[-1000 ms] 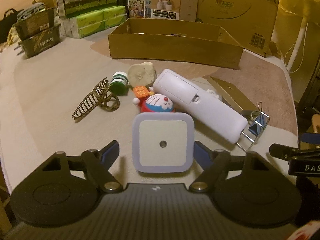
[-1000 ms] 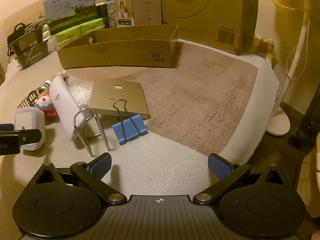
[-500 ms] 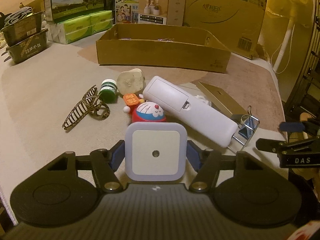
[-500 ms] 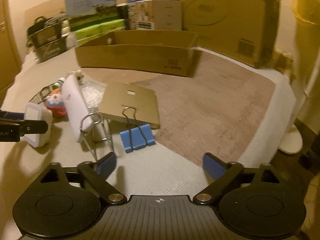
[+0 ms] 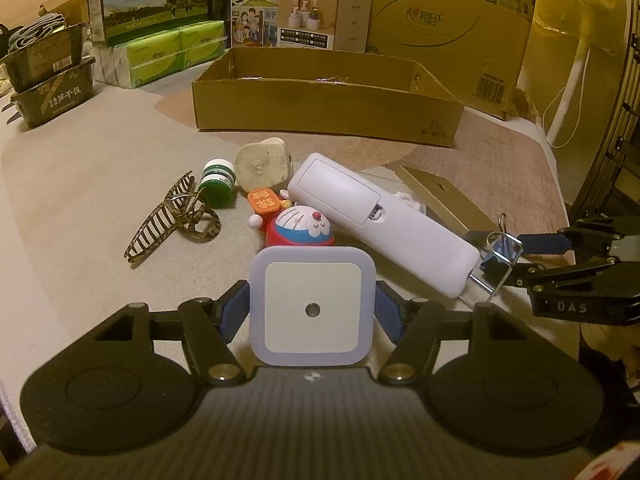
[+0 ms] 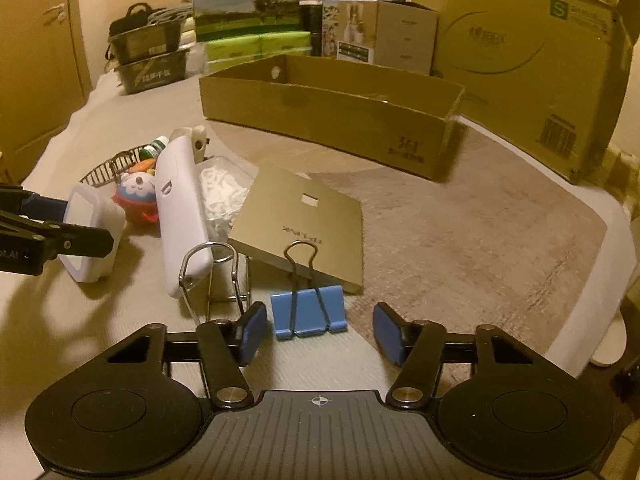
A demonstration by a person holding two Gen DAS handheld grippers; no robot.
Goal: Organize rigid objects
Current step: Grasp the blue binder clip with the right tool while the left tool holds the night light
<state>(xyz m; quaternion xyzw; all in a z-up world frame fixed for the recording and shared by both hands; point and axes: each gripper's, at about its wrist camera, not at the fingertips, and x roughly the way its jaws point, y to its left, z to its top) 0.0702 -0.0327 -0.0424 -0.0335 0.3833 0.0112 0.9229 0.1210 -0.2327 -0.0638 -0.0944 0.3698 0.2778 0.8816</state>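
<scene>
Two blue pads of the left gripper (image 5: 312,312) pressed against the sides of a square white night light (image 5: 312,306), held clear in front of the left wrist camera. Just beyond, a Doraemon figure (image 5: 302,228), then a long white remote-like case (image 5: 380,220) lying aslant toward the right. Left of these, a brown hair claw (image 5: 172,220), a green-capped bottle (image 5: 218,182) and a cream plug (image 5: 260,162). Farther back on the mat, an open cardboard tray (image 5: 324,110). At the right edge, the right gripper (image 5: 560,248) close to a blue binder clip (image 5: 500,252), mostly hidden there.

From the right wrist camera: right gripper (image 6: 320,328) with jaws spread wide, nothing between the pads, the blue binder clip (image 6: 308,312) lying flat just ahead of the gap. Beside it on the left, a wire-handled clip (image 6: 216,276), possibly metal. Behind, a tilted gold flat box (image 6: 304,220). Far left, night light (image 6: 90,232) clamped in the left gripper (image 6: 76,224).
</scene>
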